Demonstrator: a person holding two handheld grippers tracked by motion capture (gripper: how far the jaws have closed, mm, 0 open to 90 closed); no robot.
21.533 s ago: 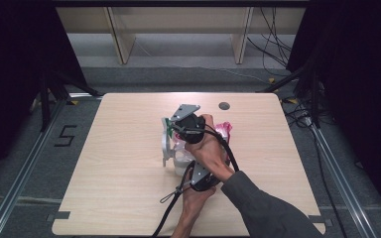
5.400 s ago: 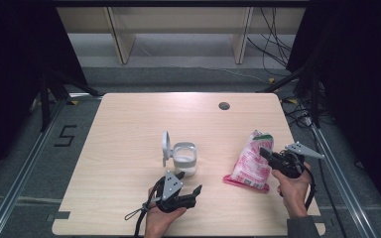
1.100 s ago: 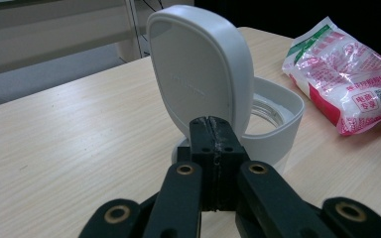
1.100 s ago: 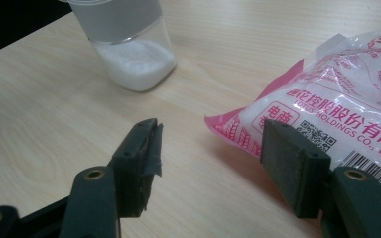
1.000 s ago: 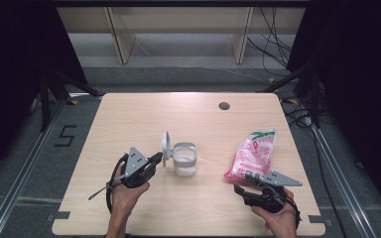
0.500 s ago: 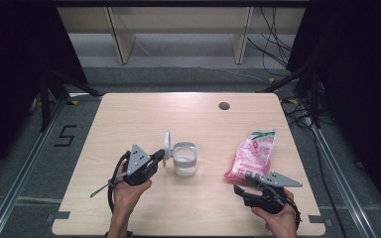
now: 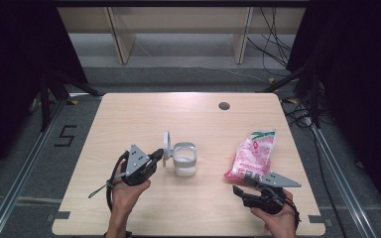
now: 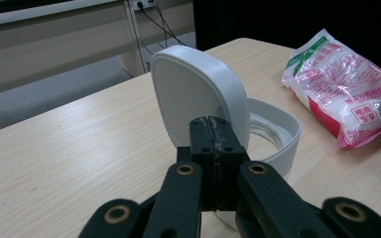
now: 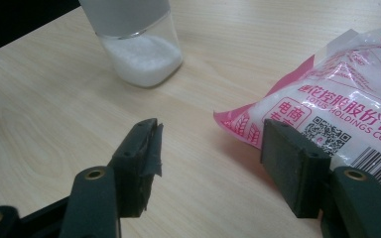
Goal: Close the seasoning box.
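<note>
I found the left tool (image 7: 156, 155) closed, jaws together just behind the raised lid (image 8: 198, 96) of the salt jar (image 7: 184, 159) at mid-bench. The right tool (image 9: 208, 166) stood wide beside the pink bag (image 7: 253, 154), holding nothing. In my judgement the lid wants a steady push at its top edge, keeping the jar upright.
</note>
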